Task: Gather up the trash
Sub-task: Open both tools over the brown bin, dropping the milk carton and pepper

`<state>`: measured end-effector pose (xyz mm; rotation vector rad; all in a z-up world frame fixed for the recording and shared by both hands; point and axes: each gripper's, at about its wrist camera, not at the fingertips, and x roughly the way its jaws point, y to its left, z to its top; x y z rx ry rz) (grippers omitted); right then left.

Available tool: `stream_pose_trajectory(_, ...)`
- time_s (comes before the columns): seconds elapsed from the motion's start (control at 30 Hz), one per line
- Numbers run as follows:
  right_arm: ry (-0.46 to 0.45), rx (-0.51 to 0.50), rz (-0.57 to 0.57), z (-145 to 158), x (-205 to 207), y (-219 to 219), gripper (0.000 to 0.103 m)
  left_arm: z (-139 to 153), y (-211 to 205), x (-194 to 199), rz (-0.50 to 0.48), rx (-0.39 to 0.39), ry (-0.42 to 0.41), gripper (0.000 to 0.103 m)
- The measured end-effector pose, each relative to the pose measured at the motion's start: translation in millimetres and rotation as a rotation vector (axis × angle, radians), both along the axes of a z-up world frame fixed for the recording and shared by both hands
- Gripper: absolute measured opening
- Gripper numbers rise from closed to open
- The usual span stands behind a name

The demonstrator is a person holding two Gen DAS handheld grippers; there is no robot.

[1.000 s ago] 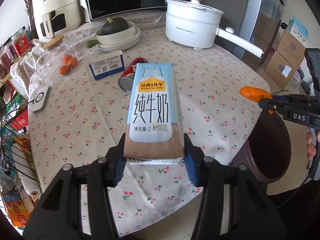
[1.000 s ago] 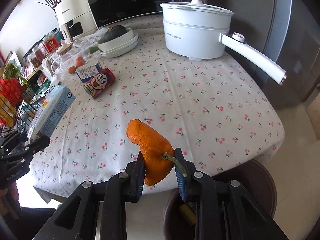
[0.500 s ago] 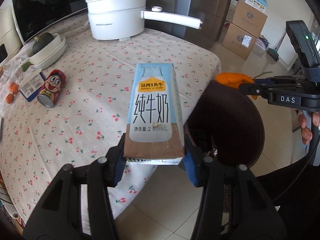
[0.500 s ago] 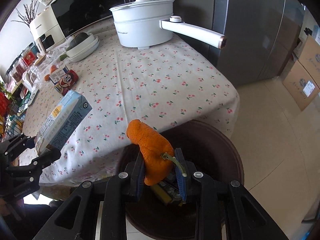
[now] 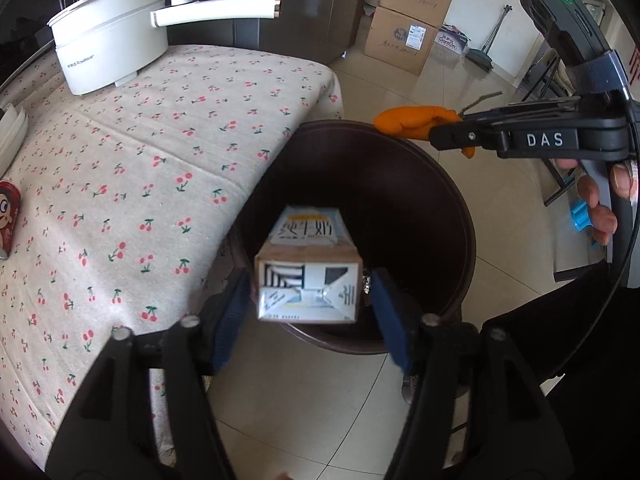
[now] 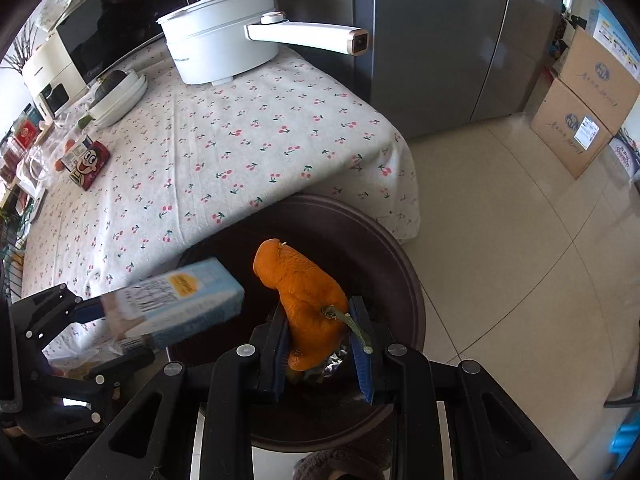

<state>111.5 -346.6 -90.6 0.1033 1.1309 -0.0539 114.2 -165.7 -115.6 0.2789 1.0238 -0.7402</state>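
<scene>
Left gripper [image 5: 308,312], jaws just sprung wide, milk carton [image 5: 307,280] loose between them above the bin [image 5: 460,216]; pad contact perhaps gone. Right-wrist view alone showed the right gripper [image 6: 320,344] clenched on orange peel [image 6: 308,300].

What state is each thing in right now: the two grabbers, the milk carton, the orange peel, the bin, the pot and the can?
Left gripper: open, jaws just widened.
Carton: released between the pads, tipping into the bin.
Right gripper: shut on the peel.
Peel: held over the bin.
Bin: open, some trash inside.
Pot: lid on, upright on table.
Can: lying on its side.
</scene>
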Motion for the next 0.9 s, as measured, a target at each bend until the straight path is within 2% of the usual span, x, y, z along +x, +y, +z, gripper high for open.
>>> stream_pose_trajectory(0.03,0.002,0.001,-0.004,-1,-1,-3,0.029,1,1,1,0.025,0.011,-0.022,0.101)
stream_pose_trajectory(0.07,0.004,0.001,-0.008,-1,-2,-6,0.029,2,3,2,0.044,0.010,-0.040,0.102)
stream_pose_trajectory(0.37,0.009,-0.007,-0.013,-3,-6,-12,0.029,-2,26,15,0.158,0.053,-0.020,0.102)
stream_pose_trajectory(0.57,0.009,-0.024,-0.013,-4,-3,-8,0.032,3,40,16,0.191,0.046,-0.018,0.102)
stream_pose_trajectory(0.63,0.005,-0.021,-0.025,-3,-2,-8,0.062,4,44,17,0.199,0.047,-0.021,0.102)
stream_pose_trajectory(0.67,0.000,-0.020,-0.033,-3,-2,-9,0.082,4,47,18,0.203,0.047,-0.020,0.102)
stream_pose_trajectory(0.7,-0.012,-0.022,-0.041,-1,-3,-8,0.084,5,50,18,0.209,0.047,-0.019,0.102)
stream_pose_trajectory(0.9,-0.020,-0.017,-0.035,1,1,-4,0.085,9,67,20,0.243,0.040,-0.020,0.102)
